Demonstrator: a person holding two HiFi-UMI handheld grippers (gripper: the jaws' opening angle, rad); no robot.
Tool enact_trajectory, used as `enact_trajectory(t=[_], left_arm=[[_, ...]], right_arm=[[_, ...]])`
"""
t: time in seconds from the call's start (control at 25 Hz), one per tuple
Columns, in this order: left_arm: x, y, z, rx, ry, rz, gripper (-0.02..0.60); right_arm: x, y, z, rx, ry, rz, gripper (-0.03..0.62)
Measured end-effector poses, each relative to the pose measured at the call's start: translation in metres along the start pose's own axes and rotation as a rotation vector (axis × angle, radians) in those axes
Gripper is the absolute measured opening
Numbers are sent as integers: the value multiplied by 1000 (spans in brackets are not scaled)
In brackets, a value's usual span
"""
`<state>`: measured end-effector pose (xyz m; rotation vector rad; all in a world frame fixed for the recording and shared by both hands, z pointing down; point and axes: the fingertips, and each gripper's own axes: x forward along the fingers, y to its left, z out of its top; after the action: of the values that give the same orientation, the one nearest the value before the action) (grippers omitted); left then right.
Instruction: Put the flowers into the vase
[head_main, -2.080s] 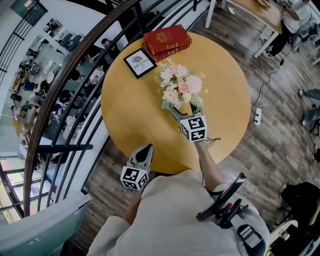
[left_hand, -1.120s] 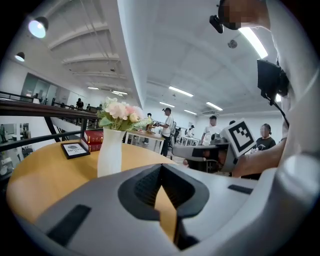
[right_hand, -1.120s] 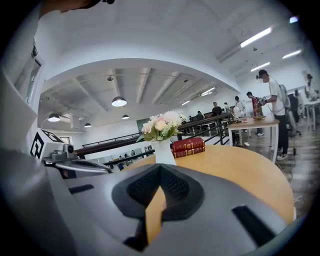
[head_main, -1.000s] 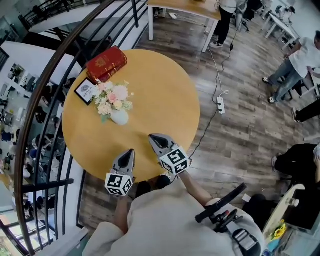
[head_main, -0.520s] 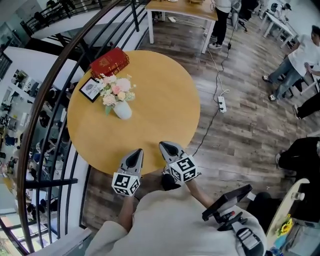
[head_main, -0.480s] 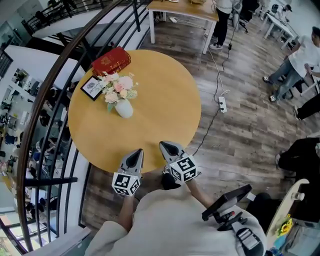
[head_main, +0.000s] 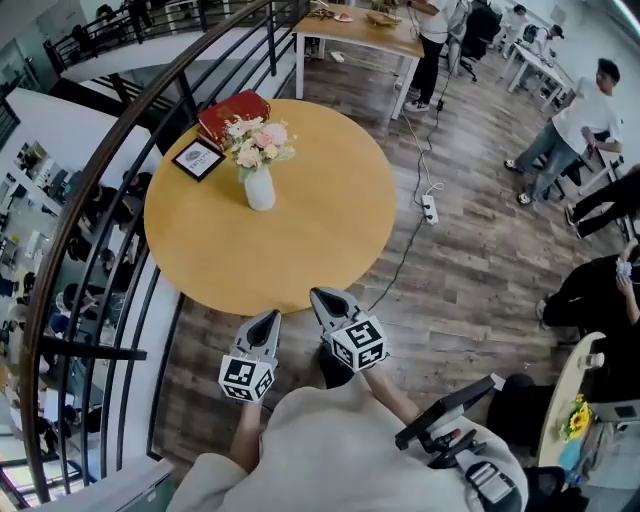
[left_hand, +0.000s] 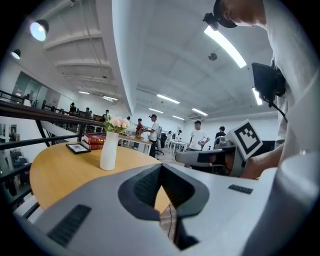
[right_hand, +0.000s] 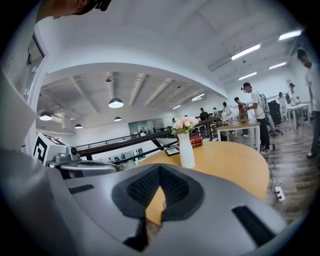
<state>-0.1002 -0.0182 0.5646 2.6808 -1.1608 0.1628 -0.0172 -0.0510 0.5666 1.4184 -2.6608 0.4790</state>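
Both pairs of jaws are pressed together with nothing between them. The left gripper (head_main: 268, 318) and right gripper (head_main: 322, 297) hang side by side off the near edge of the table (head_main: 300, 240), well apart from the vase (head_main: 259, 188). The task looks done, so the step in hand is probably just standing clear. It is best to hold both grippers low and away from the table rim, with no sweep toward the vase. The white vase stands upright on the table's far side and holds the flowers (head_main: 258, 143), whose pink and cream heads rise above its mouth.
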Motion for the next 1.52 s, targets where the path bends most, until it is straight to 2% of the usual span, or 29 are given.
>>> enact_trajectory(t=[0.2,0.48,1.08,1.52], left_arm=[[-31,-25,-1,24,-15,-45,8],[-51,-52,-3,28,-29,-59,8],[-60,-81,0,15,-37,64,8],[-45,-102,-6,-1,-26,75,8]], right_arm=[[-34,34,-9,-12,-6,-26,9],[-67,50,-17,-13,-12,-40,9],[-107,42,-10,-64,-19,35,8],[-118,26,-11,-54,-22,60,8]])
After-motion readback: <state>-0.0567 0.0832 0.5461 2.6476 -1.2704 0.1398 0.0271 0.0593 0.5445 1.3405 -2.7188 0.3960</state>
